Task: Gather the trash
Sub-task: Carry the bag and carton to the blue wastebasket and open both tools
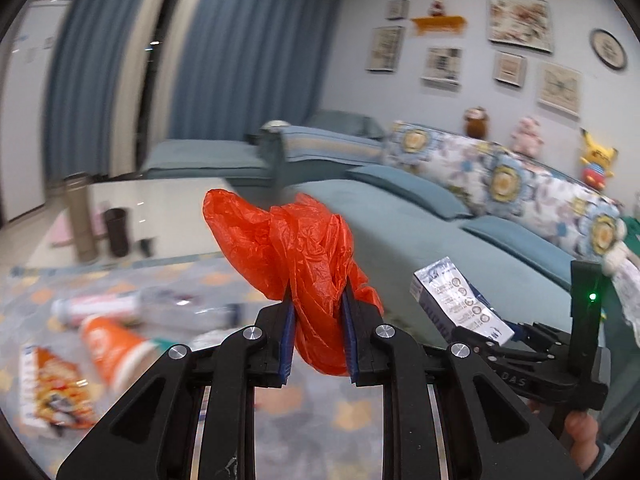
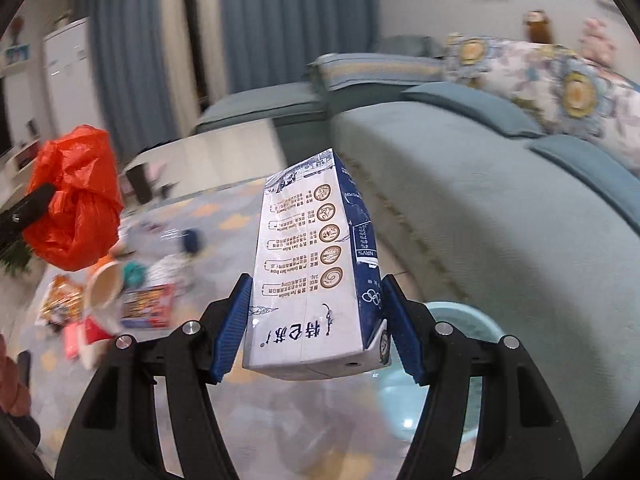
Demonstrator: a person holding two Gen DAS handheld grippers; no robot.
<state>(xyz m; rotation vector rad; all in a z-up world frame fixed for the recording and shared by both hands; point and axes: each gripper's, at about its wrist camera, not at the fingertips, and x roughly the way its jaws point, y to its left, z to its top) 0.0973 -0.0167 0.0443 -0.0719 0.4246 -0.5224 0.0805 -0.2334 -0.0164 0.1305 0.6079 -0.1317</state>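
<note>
My left gripper (image 1: 318,284) is shut on a crumpled orange plastic bag (image 1: 280,236), which bulges up and out to the left above the blue pads. The same bag (image 2: 76,200) shows at the left of the right wrist view. My right gripper (image 2: 316,280) is shut on a white and dark-blue milk carton (image 2: 316,264), its blue pads pressing on both narrow sides. In the left wrist view the carton (image 1: 452,300) sits to the right of the bag, at about the same height. Both grippers are held in the air above the rug.
Litter lies on the patterned rug: an orange paper cup (image 1: 116,344), a snack packet (image 1: 52,392) and a plastic bottle (image 1: 100,306). A pale blue round tub (image 2: 460,308) stands below my right gripper. A blue-grey sofa (image 2: 480,200) fills the right side. A dark bin (image 1: 118,232) stands further off.
</note>
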